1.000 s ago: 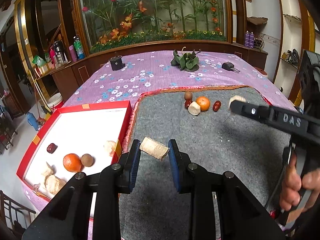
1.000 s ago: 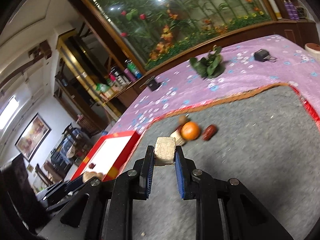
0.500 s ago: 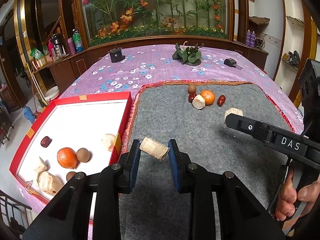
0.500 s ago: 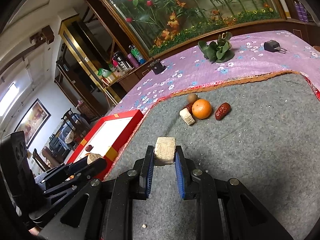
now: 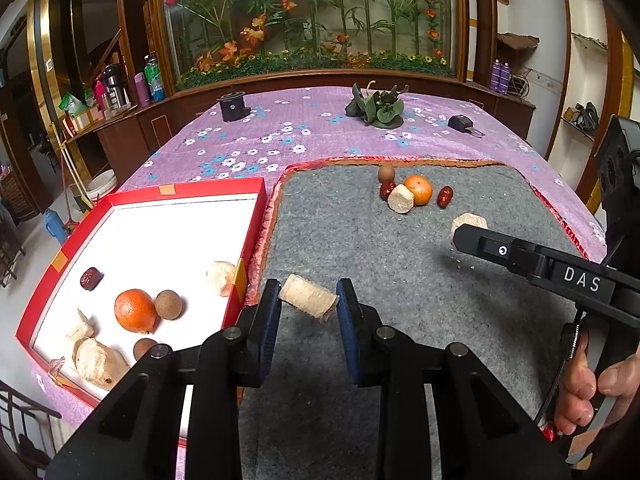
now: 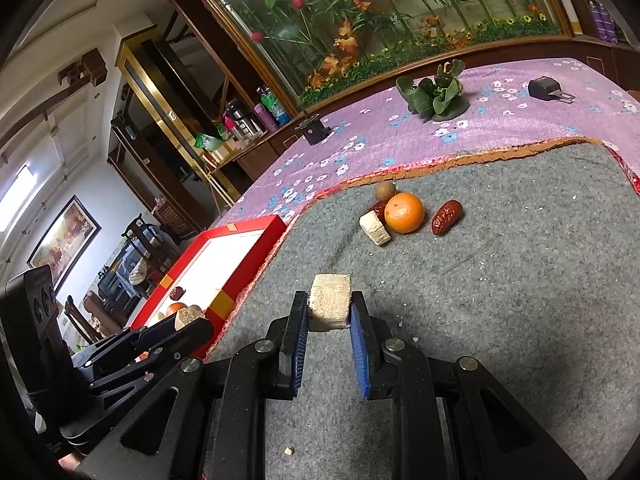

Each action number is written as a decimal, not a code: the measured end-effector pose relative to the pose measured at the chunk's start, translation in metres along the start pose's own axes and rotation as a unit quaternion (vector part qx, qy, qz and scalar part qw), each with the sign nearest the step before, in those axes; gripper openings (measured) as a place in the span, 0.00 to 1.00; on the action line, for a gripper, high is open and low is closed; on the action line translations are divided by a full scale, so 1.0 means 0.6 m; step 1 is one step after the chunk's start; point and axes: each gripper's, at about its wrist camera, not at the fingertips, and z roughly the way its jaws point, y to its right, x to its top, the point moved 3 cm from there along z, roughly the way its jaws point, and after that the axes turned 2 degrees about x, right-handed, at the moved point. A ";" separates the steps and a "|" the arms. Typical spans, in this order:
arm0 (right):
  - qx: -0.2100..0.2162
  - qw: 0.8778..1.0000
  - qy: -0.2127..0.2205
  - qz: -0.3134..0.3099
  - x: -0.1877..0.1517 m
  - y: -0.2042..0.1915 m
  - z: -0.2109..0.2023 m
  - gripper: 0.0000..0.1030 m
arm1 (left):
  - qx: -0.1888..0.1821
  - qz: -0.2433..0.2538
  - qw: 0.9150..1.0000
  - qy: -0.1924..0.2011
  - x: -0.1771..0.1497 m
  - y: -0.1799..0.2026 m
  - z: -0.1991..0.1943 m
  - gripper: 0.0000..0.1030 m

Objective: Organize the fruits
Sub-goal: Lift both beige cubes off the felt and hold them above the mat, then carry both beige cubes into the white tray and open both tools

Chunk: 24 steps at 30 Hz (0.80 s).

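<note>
My left gripper (image 5: 308, 300) is shut on a pale cylindrical chunk (image 5: 308, 298), held above the grey mat's left edge beside the red tray (image 5: 248, 192). The tray holds an orange (image 5: 135, 310), a brown round fruit (image 5: 168, 304), a red date (image 5: 91, 278) and several pale chunks. My right gripper (image 6: 330, 312) is shut on a pale square chunk (image 6: 330, 306) over the grey mat (image 6: 480, 300). Farther back on the mat lie an orange (image 6: 404, 213), a red date (image 6: 447, 217), a pale chunk (image 6: 374, 228) and a brown fruit (image 6: 385, 190).
The purple flowered tablecloth (image 5: 280, 136) carries a green plant ornament (image 5: 376, 106), a black round object (image 5: 234, 108) and a black plug (image 5: 462, 123). A hand (image 5: 588, 384) grips the right tool's handle. Wooden cabinets and a flower display stand behind.
Both views have tilted down slightly, so the fruit pile and tray sit lower in the frame. Each gripper still holds its chunk.
</note>
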 end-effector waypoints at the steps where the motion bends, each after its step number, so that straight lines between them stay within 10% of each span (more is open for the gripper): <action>1: 0.000 1.000 0.000 0.000 0.000 0.000 0.000 0.20 | 0.000 -0.001 1.000 0.000 0.000 -0.002 0.000 0.25; 24: -0.016 1.000 -0.003 -0.026 -0.006 -0.026 0.012 0.20 | 0.002 -0.026 1.000 0.005 -0.011 -0.052 -0.002 0.25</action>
